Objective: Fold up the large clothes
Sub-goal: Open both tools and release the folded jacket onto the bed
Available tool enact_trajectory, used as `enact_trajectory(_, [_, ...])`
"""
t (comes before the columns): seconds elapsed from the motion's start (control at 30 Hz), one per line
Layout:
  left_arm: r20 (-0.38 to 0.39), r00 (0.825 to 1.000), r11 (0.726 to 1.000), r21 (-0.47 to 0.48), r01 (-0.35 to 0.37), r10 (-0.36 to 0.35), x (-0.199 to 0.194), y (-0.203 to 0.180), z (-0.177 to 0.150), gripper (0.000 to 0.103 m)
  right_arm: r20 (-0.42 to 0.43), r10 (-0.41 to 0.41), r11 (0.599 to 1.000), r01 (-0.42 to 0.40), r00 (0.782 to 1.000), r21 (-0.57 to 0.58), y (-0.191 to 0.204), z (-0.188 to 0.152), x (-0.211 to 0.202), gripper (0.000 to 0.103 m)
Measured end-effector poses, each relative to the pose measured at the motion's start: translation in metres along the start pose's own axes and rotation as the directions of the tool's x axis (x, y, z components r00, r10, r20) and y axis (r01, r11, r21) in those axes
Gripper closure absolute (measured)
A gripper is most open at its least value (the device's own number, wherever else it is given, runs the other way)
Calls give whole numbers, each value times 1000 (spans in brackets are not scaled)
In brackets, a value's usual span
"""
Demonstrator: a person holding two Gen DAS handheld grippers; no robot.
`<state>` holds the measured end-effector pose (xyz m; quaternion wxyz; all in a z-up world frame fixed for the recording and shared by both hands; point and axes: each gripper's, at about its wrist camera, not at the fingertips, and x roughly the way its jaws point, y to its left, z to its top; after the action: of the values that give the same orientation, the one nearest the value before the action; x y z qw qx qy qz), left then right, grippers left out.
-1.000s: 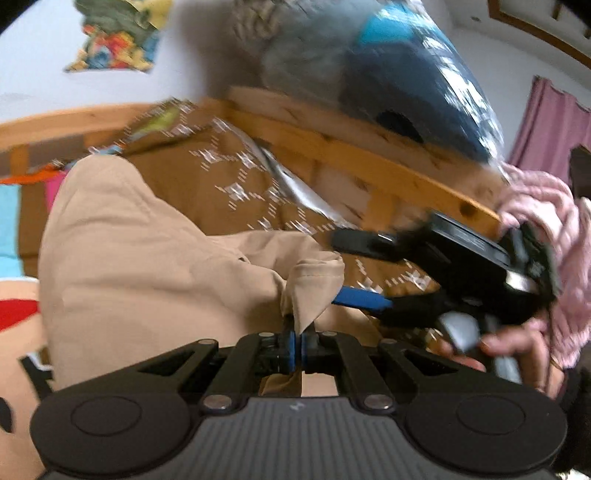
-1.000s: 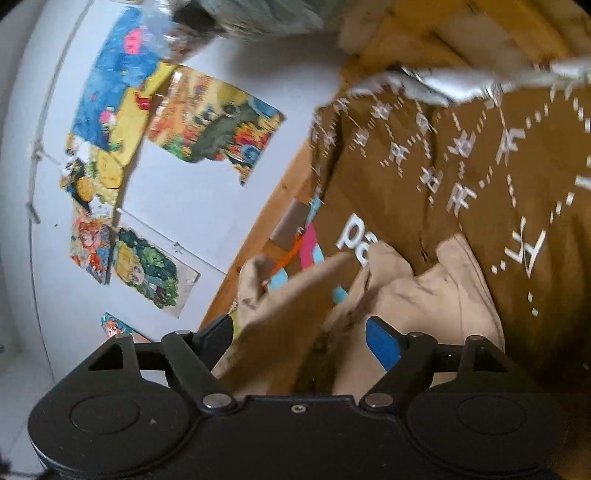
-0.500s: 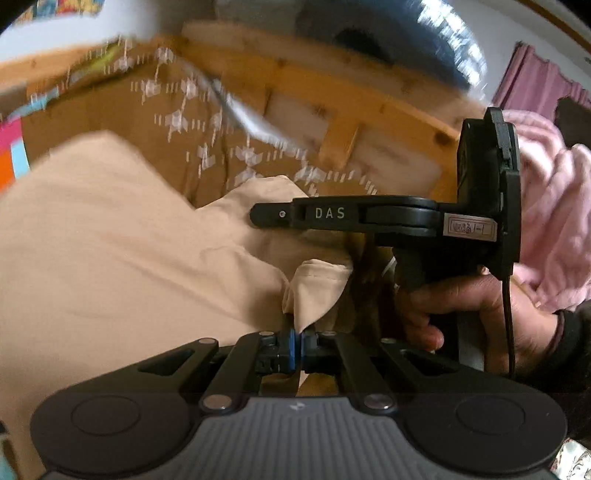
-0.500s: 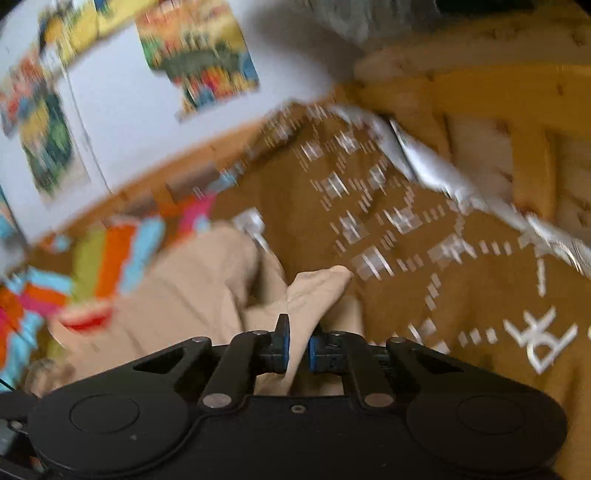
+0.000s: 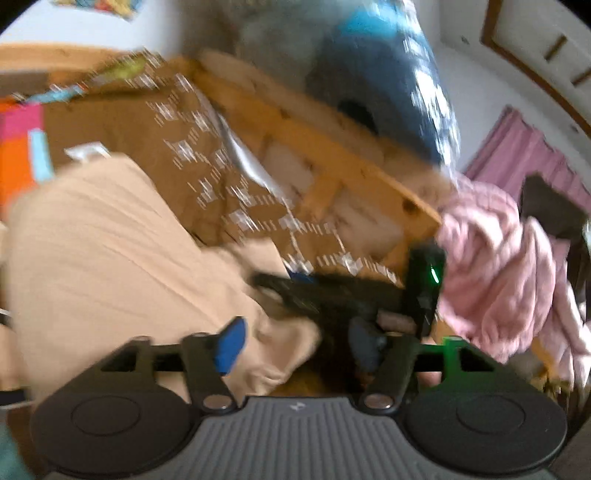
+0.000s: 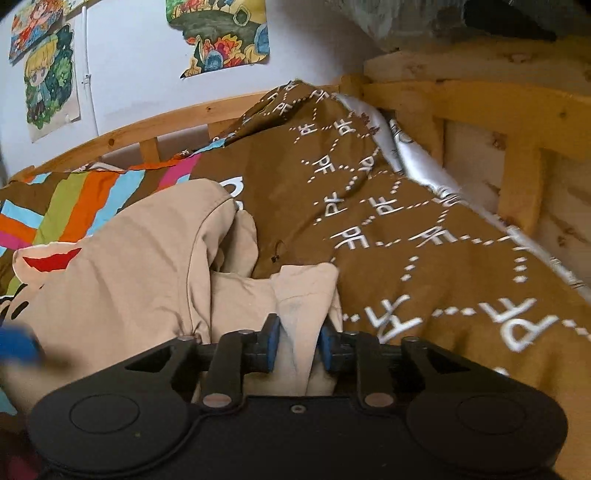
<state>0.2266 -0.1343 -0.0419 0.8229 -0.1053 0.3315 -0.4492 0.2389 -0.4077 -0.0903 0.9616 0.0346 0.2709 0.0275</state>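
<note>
A large beige garment lies bunched on a brown patterned bedspread. In the left wrist view the beige garment fills the left half. My left gripper is open, its blue-padded fingers wide apart over a loose corner of the cloth. My right gripper has its jaws a little apart, with a thick fold of the garment still lying between the pads. The right gripper's black body crosses just ahead of the left one. This view is motion-blurred.
A wooden bed frame rises at the right and back. A striped colourful sheet lies at the left, with posters on the wall. A pink fluffy garment hangs at the right, and a dark blue bundle sits above the frame.
My left gripper, shut on a corner of the garment before, has opened and let it go. My right gripper closed on the cloth, and its jaws now stand wider. Both have dropped toward the bed.
</note>
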Motion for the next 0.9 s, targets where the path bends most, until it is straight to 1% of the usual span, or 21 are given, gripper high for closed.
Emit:
enact_trajectory(0.03, [29,999,1000,-11,-21,21,-14,4,3,26,11,-11,1000,11,1000,-6,1,0,-7,67])
enact_trajectory(0.07, [51,998,999,-24,-47,48,-26,9,5,20,24,-36,999,36,999,-16,2,2,-15,53])
enact_trajectory(0.1, [75,993,995,-43,-86,89,-39,15,6,15,39,-61,998,62,997,-26,3,4,-21,48])
enact_trajectory(0.13, [95,987,990,-66,-125,131,-47,21,8,14,62,-82,996,85,995,-37,5,8,-29,45])
enact_trajectory(0.2, [124,966,969,-126,-211,226,-61,37,5,8,104,-95,993,102,990,-58,12,18,-40,44])
enact_trajectory(0.23, [119,956,955,-162,-249,269,-63,47,3,8,122,-93,992,103,988,-73,17,25,-43,38])
enact_trajectory(0.27, [99,947,939,-198,-281,305,-64,57,0,8,138,-90,990,103,986,-91,24,33,-43,29])
enact_trajectory(0.33, [57,934,909,-258,-328,353,-60,76,-5,8,155,-62,987,84,986,-138,41,51,-33,25])
enact_trajectory(0.4, [47,930,894,-294,-337,366,-54,93,-13,8,153,4,983,24,988,-183,62,72,-15,25])
enact_trajectory(0.43, [40,931,893,-301,-334,362,-50,98,-19,8,141,50,979,-21,989,-204,71,81,-4,25])
enact_trajectory(0.5, [7,941,890,-328,-317,339,-42,113,-31,8,97,161,957,-132,982,-258,91,98,25,25])
enact_trajectory(0.53, [-12,945,887,-343,-310,326,-39,120,-38,6,75,194,941,-164,978,-295,101,105,42,26])
enact_trajectory(0.57, [-11,949,883,-364,-296,314,-36,126,-43,4,55,204,930,-176,977,-323,111,110,55,29])
enact_trajectory(0.6, [-15,954,881,-379,-284,301,-33,131,-45,4,33,214,917,-190,976,-350,120,114,71,31])
enact_trajectory(0.67, [-28,960,883,-386,-266,277,-28,137,-49,4,6,229,898,-209,973,-387,134,119,99,41])
enact_trajectory(0.7, [-34,961,887,-377,-266,274,-26,139,-49,4,-8,226,893,-210,974,-399,138,119,111,44])
enact_trajectory(0.73, [-40,961,890,-368,-270,275,-24,139,-50,4,-27,207,888,-199,978,-414,141,116,122,51])
enact_trajectory(0.77, [-43,959,890,-361,-278,282,-23,139,-50,4,-49,182,888,-186,982,-420,143,111,135,53])
enact_trajectory(0.8, [-47,957,891,-353,-285,287,-21,140,-51,4,-67,175,892,-187,982,-412,142,107,142,53])
enact_trajectory(0.87, [-63,958,896,-341,-285,281,-16,142,-51,4,-118,166,906,-198,979,-374,135,95,156,53])
enact_trajectory(0.9, [-74,959,896,-343,-282,273,-12,144,-50,4,-128,169,918,-203,977,-340,129,90,160,53])
